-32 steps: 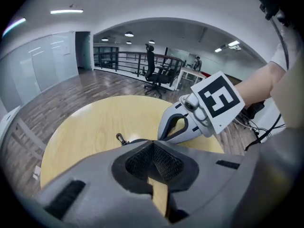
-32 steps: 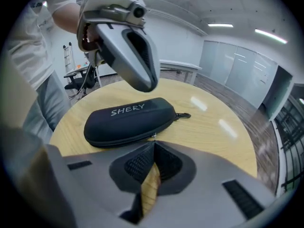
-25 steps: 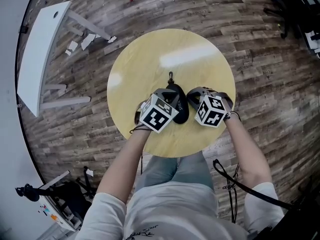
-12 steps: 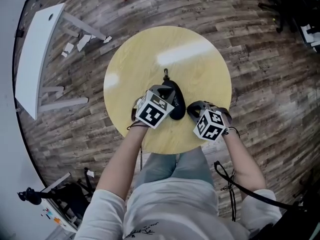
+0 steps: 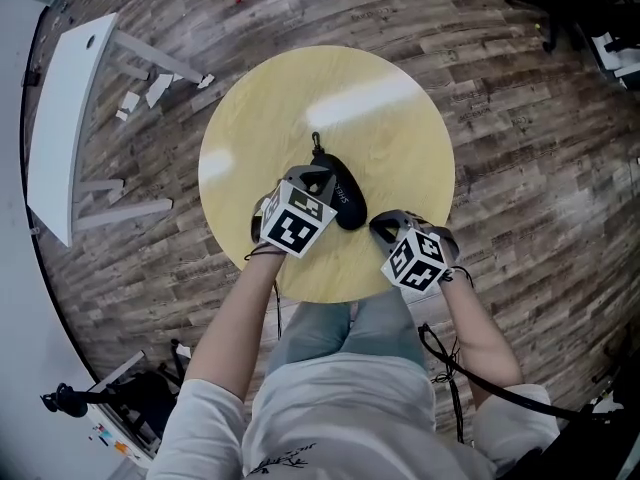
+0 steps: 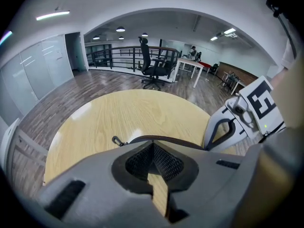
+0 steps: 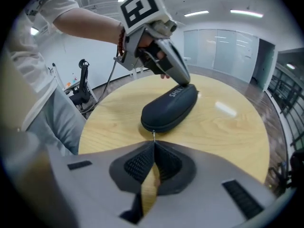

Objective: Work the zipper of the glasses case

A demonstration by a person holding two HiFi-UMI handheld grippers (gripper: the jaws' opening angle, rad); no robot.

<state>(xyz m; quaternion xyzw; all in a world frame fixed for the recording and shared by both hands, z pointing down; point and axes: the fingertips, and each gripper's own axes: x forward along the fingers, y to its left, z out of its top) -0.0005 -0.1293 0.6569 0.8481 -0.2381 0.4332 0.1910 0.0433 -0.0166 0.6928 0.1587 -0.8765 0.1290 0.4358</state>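
A black zipped glasses case (image 5: 345,200) lies near the middle of the round yellow table (image 5: 390,118), with a small clasp (image 5: 316,140) at its far end. My left gripper (image 5: 322,180) is shut, and its tips rest on the case's far part (image 7: 186,83). In the left gripper view only the case's dark edge (image 6: 166,140) shows past the jaws. My right gripper (image 5: 376,226) sits at the case's near end. It is shut on the thin metal zipper pull (image 7: 153,136), which reaches from the case (image 7: 171,108) to the jaw tips.
A white panel on metal legs (image 5: 70,108) lies on the wooden floor left of the table. Dark office gear (image 5: 590,8) stands at the top right. An office chair (image 6: 154,65) stands beyond the table. The person's legs are at the table's near edge.
My right gripper has drawn back from the case toward the person and the table's near edge. My left gripper has stayed on the case.
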